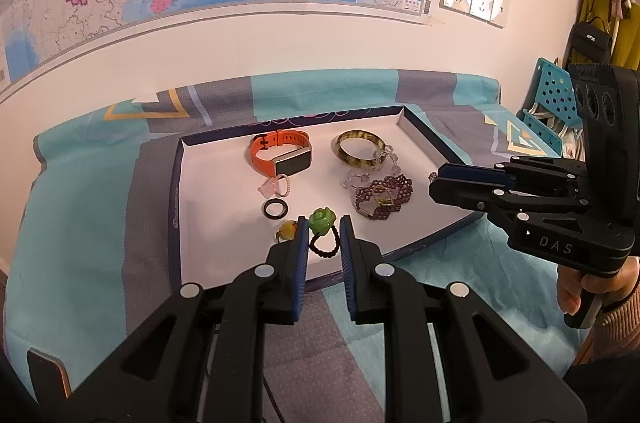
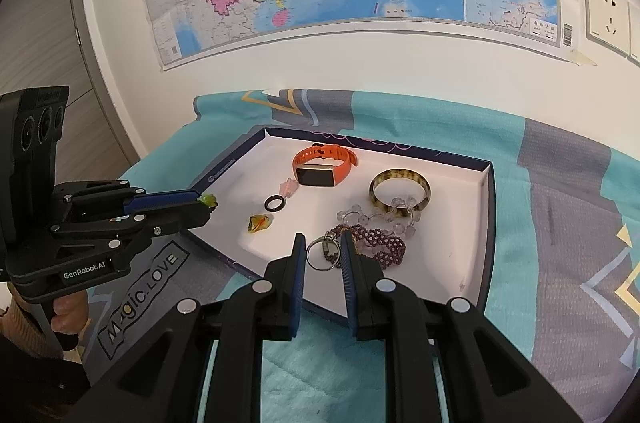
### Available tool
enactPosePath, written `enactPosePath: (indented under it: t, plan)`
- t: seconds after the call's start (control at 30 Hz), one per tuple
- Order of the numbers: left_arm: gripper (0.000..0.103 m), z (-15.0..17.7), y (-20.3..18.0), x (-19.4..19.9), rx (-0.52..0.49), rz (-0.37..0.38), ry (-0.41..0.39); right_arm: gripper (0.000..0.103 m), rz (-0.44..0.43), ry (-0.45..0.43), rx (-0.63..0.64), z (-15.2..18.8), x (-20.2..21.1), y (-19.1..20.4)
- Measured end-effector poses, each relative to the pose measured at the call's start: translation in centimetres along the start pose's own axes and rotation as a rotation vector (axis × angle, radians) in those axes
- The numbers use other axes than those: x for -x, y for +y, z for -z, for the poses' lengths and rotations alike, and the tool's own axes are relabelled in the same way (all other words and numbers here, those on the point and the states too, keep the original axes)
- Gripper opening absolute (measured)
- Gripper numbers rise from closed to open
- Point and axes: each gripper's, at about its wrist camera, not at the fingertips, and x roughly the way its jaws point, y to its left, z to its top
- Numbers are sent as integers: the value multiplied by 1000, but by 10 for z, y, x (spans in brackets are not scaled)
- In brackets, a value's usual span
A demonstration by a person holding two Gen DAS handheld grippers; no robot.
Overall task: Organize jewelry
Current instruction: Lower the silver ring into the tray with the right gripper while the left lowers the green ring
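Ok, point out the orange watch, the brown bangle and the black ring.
orange watch [image 1: 293, 160], left wrist view, on its dark screen.
brown bangle [image 2: 377, 182], right wrist view, on its left rim.
black ring [image 1: 265, 210], left wrist view, on its left edge.

Bright even indoor light, soft faint shadows, sharp focus, strong fisheye bending, dark vignette at corners

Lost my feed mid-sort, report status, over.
Left gripper shut on green flower ring. Right gripper shut on silver ring. Both at tray near edge. Nothing in the way.
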Motion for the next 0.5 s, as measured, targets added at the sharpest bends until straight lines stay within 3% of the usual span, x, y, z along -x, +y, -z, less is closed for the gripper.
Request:
enactPosePath:
  t: [0.5]
  plan:
    - [16, 0, 1, -6, 5, -5, 6, 16, 2, 2, -2, -3, -6, -3]
